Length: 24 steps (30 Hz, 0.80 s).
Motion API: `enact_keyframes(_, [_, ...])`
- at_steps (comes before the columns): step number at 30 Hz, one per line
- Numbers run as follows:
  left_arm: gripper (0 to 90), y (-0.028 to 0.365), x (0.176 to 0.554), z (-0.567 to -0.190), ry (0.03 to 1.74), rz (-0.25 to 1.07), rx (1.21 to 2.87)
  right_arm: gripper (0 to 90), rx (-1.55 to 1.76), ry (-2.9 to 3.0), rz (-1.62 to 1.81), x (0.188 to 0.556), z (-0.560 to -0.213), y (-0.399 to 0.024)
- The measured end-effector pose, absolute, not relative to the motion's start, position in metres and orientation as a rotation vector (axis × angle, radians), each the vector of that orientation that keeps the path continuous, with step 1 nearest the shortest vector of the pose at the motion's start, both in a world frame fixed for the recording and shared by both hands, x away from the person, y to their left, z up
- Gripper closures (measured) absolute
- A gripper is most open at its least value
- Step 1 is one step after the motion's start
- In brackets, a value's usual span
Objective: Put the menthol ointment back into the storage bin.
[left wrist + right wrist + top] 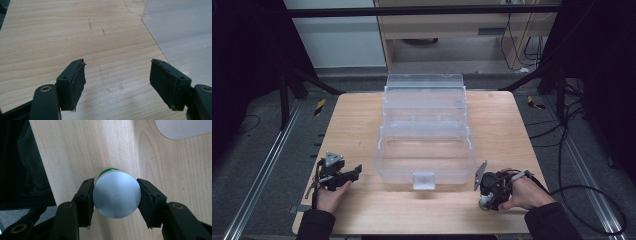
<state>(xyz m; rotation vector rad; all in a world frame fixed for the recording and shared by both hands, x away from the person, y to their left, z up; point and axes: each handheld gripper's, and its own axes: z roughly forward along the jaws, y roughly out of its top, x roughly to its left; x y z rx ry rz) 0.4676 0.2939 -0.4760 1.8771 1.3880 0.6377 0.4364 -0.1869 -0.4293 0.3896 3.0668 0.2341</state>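
Left hand-held gripper [357,171]: held low over the bench [357,120] in the person's left hand [331,196]; jaws spread wide with bare wood between them, gripping nothing. In the left gripper view [117,75], a wall of the clear plastic box [180,32] lies just ahead and to the side of one jaw, not touching it.

Right hand-held gripper [484,202]: held in the right hand [527,192], pointing down at the bench. In the right gripper view [115,195], both jaws press against the sides of a round container with a flat silver-grey top [116,194] and a green body showing at its far edge.

Clear plastic box [424,130]: tiered, lid open, standing on the bench between and beyond both hand-held grippers; front latch [423,180] faces the person.
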Motion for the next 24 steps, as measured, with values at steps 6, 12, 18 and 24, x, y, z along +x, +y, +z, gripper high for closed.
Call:
enact_keyframes(6, [28.0, 0.294, 0.468, -0.477, 1.392, 0.634, 1.881, 50.1, 0.426, 3.050, 0.280, 0.437, -0.413, -0.191])
enact_keyframes(12, [28.0, 0.294, 0.468, -0.477, 1.393, 0.636, 1.881, 50.1, 0.504, 3.016, 0.332, 0.441, -0.393, -0.195])
enact_keyframes(18, [28.0, 0.294, 0.469, -0.477, 1.394, 0.635, 1.881, 50.1, 0.557, 2.997, 0.373, 0.444, -0.381, -0.197])
enact_keyframes(24, [28.0, 0.294, 0.468, -0.477, 1.397, 0.640, 1.880, 50.1, 0.589, 2.982, 0.402, 0.446, -0.370, -0.198])
